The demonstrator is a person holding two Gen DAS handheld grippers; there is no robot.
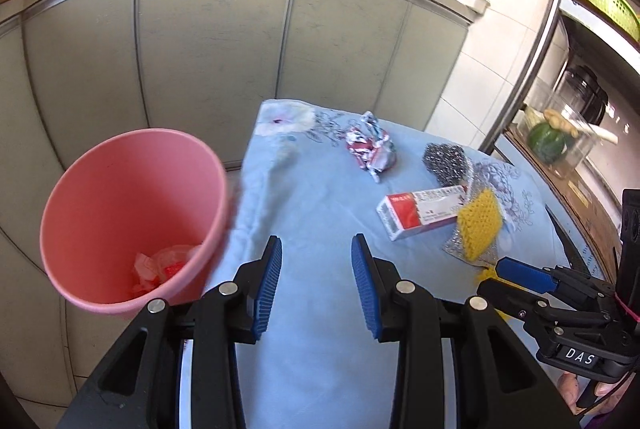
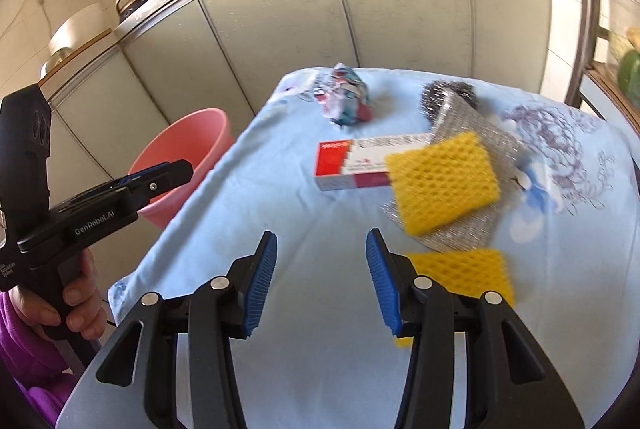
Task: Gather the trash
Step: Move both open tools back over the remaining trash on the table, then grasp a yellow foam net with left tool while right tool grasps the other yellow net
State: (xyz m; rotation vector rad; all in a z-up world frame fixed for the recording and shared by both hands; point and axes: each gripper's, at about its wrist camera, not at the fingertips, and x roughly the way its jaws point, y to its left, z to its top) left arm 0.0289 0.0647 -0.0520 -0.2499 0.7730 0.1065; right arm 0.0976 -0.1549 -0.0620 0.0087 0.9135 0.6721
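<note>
Pink bin stands on the floor, just beside the table's left edge; it already holds some crumpled red-and-white scraps, so collection is judged partly done. Left gripper hovers over the blue cloth near the bin, jaws apart and empty. On the cloth remain 1 crumpled wrapper at the far side, 1 red-and-white carton, 1 steel scourer and 2 yellow sponges, 1 on a silvery mesh pad. Right gripper hovers short of these, jaws apart, holding nothing. Wrapper and carton appear outstanding; whether the cleaning items count as trash cannot be determined.
</note>
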